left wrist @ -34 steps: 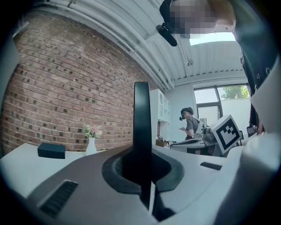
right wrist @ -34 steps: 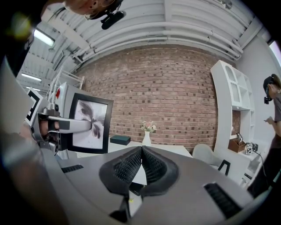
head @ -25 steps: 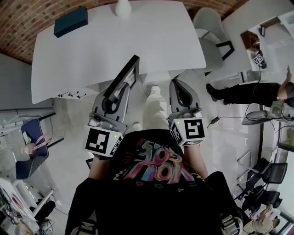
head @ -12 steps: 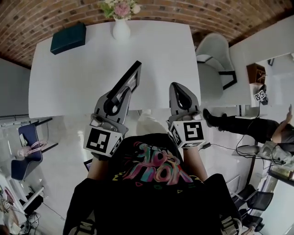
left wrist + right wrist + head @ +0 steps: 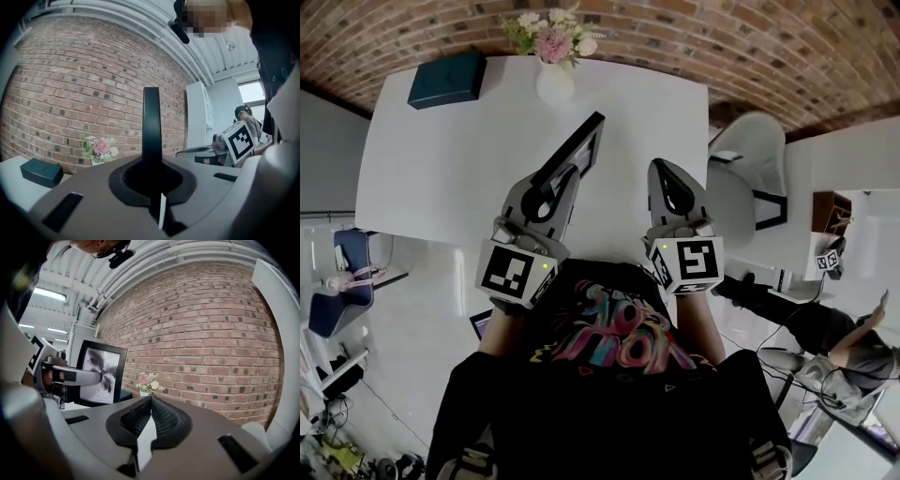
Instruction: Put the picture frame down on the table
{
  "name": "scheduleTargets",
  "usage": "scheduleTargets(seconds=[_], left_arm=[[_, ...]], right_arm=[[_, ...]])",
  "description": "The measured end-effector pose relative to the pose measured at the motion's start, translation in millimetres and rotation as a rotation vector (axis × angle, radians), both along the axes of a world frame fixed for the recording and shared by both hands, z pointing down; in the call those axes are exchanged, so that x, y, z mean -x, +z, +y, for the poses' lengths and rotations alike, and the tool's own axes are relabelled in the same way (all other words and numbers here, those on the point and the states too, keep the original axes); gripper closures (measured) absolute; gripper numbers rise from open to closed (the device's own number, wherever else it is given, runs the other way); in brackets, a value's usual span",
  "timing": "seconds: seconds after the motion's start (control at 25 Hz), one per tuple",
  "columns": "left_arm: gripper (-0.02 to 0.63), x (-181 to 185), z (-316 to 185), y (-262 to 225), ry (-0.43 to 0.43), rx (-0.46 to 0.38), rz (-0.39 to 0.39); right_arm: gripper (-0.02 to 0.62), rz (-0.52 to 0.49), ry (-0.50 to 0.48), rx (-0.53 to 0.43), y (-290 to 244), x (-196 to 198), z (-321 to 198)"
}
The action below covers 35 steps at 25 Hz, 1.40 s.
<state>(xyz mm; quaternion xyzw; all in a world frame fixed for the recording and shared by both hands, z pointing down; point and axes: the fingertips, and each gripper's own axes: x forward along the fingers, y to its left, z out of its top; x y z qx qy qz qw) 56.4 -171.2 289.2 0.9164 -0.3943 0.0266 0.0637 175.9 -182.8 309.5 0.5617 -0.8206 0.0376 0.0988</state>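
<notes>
The picture frame (image 5: pixel 577 150) is held upright in the left gripper (image 5: pixel 565 178), whose jaws are clamped on its black border. In the left gripper view, the picture frame (image 5: pixel 151 122) is seen edge-on as a dark strip rising from between the jaws of the left gripper (image 5: pixel 152 164). It is placed over the middle of the white table (image 5: pixel 441 159), inward of the near edge. Its printed face is turned toward the right gripper (image 5: pixel 664 169).

From the right gripper view, the lower edge of the picture frame (image 5: pixel 101 373) seems to sit just above the surface. Contact cannot be ruled out at that angle. The right gripper (image 5: pixel 150 399) is held beside the frame, a little apart from it. Its jaws are closed together with nothing between them.

A dark box (image 5: pixel 445 78) lies at the far left corner. A white vase (image 5: pixel 555 82) of flowers (image 5: pixel 548 37) stands at the middle of the far edge, against the brick wall (image 5: pixel 722 47). The vase is near the frame's far corner, with a gap between them.

Bare surface is left across the whole left half, from the box down to the near edge. A narrower bare strip runs along the right edge. A pale chair (image 5: pixel 750 173) stands past that edge.
</notes>
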Motion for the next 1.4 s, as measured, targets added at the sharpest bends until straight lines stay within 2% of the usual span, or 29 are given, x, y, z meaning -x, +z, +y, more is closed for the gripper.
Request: scheduleTargets(seconds=[0.28,0.64,1.0,1.4], left_arm=[[0.577,-2,-24,4,0.014,0.024,-0.012],[0.577,0,-22,13,0.057,0.054,-0.016],[0.577,-15,-22,57,0.131,0.177,-0.019],[0.577,-40,-18,138,0.201,0.368,-0.043]], right_arm=[[0.575,-0.018,-0.006,0.016,3,2,-23],[0.574,-0.014,0.002,0.030,8,11,-19],[0.575,-0.010,0.015,0.077,29,4,-19],[0.575,-0.016,0.038,0.172,74,-15,-12]])
